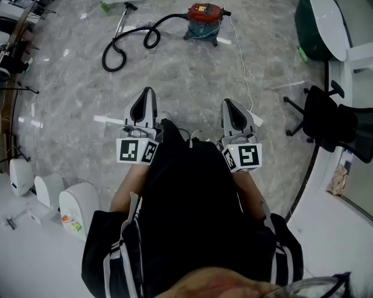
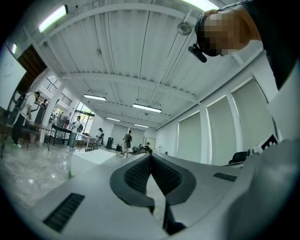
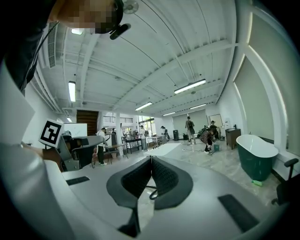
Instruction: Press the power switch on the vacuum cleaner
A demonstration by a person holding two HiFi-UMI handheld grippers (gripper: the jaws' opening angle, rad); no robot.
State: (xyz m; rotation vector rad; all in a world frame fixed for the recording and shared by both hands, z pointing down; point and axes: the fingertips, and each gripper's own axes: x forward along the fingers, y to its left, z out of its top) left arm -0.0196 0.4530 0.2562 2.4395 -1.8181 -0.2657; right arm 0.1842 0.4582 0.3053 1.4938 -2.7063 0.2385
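Red drum-shaped vacuum cleaner (image 1: 204,20) stands far off on glossy grey marbled floor (image 1: 192,81), black hose (image 1: 131,42) looped beside it. On left hand-held gripper (image 1: 148,92) and right hand-held gripper (image 1: 227,103), dimpled black pads (image 2: 138,176) meet, nothing between.

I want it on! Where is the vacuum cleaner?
In the head view, the red vacuum cleaner stands on the floor at top centre, black hose curling leftward.

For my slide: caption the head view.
Left gripper and right gripper shut, empty; red vacuum and hose ahead on the floor.
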